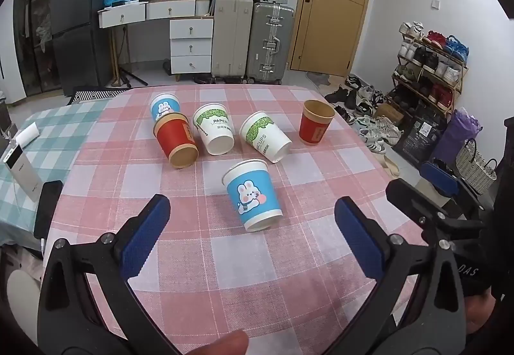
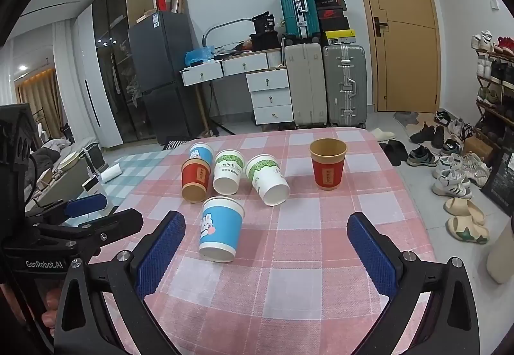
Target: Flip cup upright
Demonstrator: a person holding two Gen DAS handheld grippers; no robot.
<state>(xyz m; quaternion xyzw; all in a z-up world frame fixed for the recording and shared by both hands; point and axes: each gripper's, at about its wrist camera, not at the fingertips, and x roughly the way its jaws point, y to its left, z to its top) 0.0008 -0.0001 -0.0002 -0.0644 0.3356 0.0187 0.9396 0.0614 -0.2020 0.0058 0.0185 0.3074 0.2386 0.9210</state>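
Several paper cups lie on their sides on the pink checked tablecloth (image 1: 289,258). The nearest is a blue bunny cup (image 1: 252,196), also in the right wrist view (image 2: 221,228), its base towards me. Behind it lie a red cup (image 1: 175,140), two white-and-green cups (image 1: 215,128) (image 1: 265,136) and a second blue bunny cup (image 1: 164,105). One red cup (image 1: 314,127) stands upright at the far right (image 2: 328,164). My left gripper (image 1: 252,210) is open just in front of the near blue cup. My right gripper (image 2: 266,226) is open and empty, right of that cup.
The table's left part has a green checked cloth (image 1: 48,130) with a white device (image 1: 19,167) on it. Beyond the far edge stand suitcases (image 1: 250,40), white drawers (image 1: 191,45), a dark fridge (image 1: 83,14) and a door. Shoes and a rack (image 1: 427,66) are right.
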